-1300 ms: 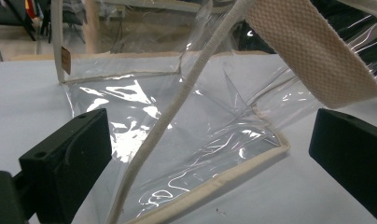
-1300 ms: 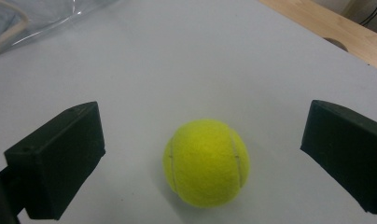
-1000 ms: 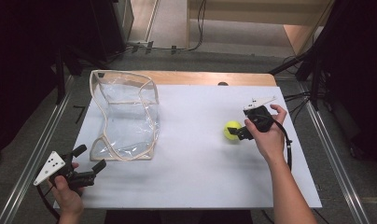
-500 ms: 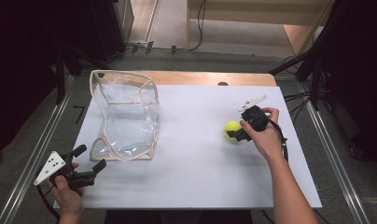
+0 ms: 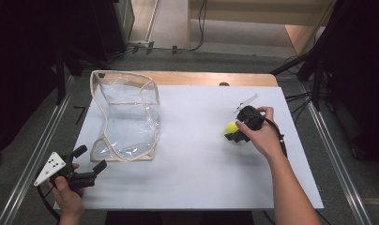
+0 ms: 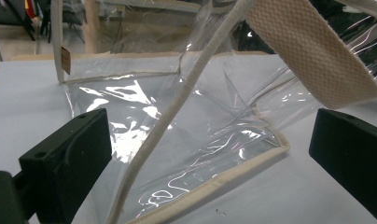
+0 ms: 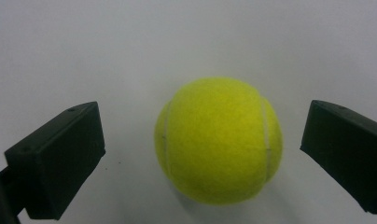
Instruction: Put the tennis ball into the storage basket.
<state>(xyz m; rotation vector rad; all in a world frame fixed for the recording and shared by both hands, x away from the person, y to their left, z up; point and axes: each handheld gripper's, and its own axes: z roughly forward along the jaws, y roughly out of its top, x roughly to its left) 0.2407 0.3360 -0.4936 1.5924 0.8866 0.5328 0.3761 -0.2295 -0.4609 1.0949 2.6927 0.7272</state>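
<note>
A yellow tennis ball [image 5: 231, 127] [image 7: 218, 140] lies on the white table [image 5: 192, 154], right of centre. My right gripper [image 5: 234, 135] [image 7: 200, 154] hovers over it, open, one jaw on each side of the ball with gaps to both. A clear plastic bag [image 5: 126, 115] [image 6: 186, 121] with beige trim and a woven strap [image 6: 312, 51] stands open at the left. Near the table's front left corner my left gripper [image 5: 90, 159] [image 6: 200, 158] is open, pointed at the bag's lower edge without touching it.
A bare wooden strip [image 5: 211, 78] runs along the table's far edge. Metal rails [image 5: 337, 159] flank the table on both sides. Cables and stands lie on the floor beyond. The white surface between bag and ball is open.
The right hand and its gripper have shifted slightly down over the ball. The left gripper has stayed put.
</note>
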